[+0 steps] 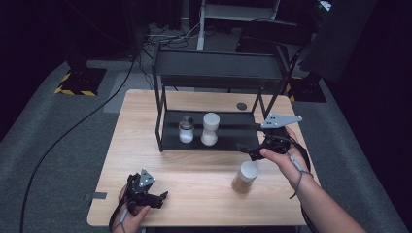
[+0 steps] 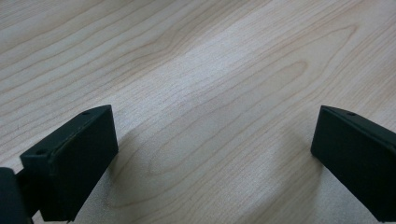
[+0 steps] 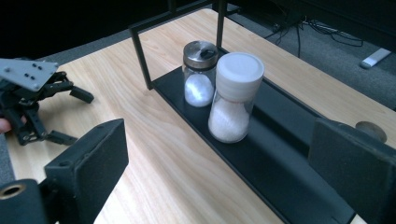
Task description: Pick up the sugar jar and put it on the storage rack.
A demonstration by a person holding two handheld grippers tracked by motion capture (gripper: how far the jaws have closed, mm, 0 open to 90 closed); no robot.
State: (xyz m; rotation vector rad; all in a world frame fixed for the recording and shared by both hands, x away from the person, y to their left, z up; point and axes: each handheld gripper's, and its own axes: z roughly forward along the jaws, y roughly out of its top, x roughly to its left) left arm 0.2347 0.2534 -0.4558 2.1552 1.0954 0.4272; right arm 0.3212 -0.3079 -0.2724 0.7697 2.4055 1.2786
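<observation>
Your right gripper is hanging released before the rack's lower shelf, where its view is showing the white-capped jar upright beside the steel-lidded shaker, while the high view is adding a brown jar upright on the table and your left gripper resting open.

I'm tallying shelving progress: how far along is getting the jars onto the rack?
Two look done: the metal-lidded shaker and the white-capped jar stand on the rack's bottom shelf. Nothing is in hand; the right hand-held gripper is open beside the shelf. Left: the brown-filled jar, standing on the table.
</observation>
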